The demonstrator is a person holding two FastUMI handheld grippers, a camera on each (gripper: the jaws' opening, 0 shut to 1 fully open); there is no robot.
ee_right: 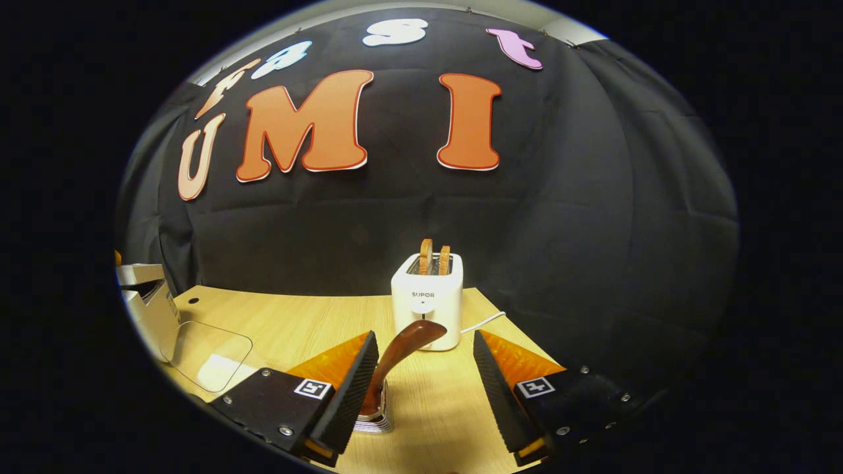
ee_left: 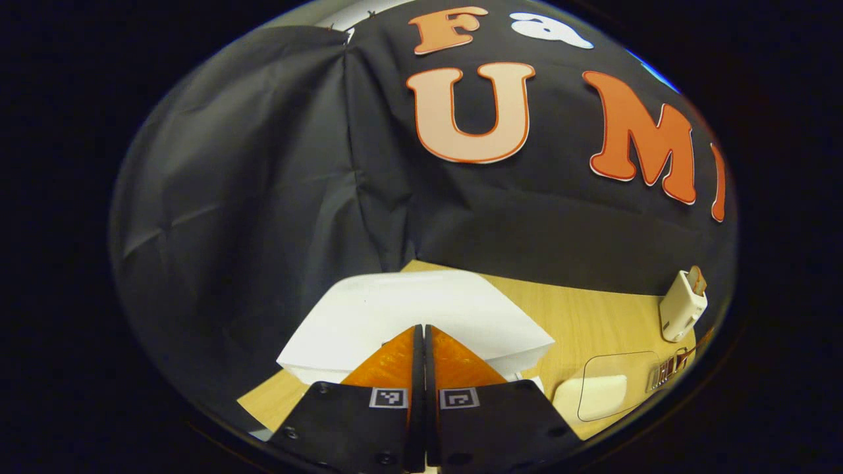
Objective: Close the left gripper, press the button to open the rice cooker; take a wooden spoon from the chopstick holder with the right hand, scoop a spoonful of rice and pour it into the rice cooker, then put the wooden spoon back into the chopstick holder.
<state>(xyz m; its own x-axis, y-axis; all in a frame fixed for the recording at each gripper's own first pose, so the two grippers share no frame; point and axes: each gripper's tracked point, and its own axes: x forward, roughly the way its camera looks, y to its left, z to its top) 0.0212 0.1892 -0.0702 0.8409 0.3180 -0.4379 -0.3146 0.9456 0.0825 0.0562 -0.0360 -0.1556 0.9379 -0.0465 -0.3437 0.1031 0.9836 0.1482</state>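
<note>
In the left gripper view my left gripper [ee_left: 421, 328] is shut with nothing in it, its orange fingers together just over the white rice cooker [ee_left: 395, 309]. Whether they touch it I cannot tell. In the right gripper view my right gripper [ee_right: 423, 338] stands open. The brown wooden spoon [ee_right: 403, 345] rises between its fingers, close to the left one, out of the metal chopstick holder [ee_right: 377, 417]. Neither finger presses on the spoon. A clear box of rice [ee_right: 209, 359] lies at the left, beside the rice cooker [ee_right: 146, 297].
A white toaster [ee_right: 427, 299] with two slices of bread stands at the back of the wooden table [ee_right: 309, 322], straight behind the spoon, its cord trailing right. The left gripper view has the toaster [ee_left: 682, 308] at far right and the clear box [ee_left: 611, 390] near it.
</note>
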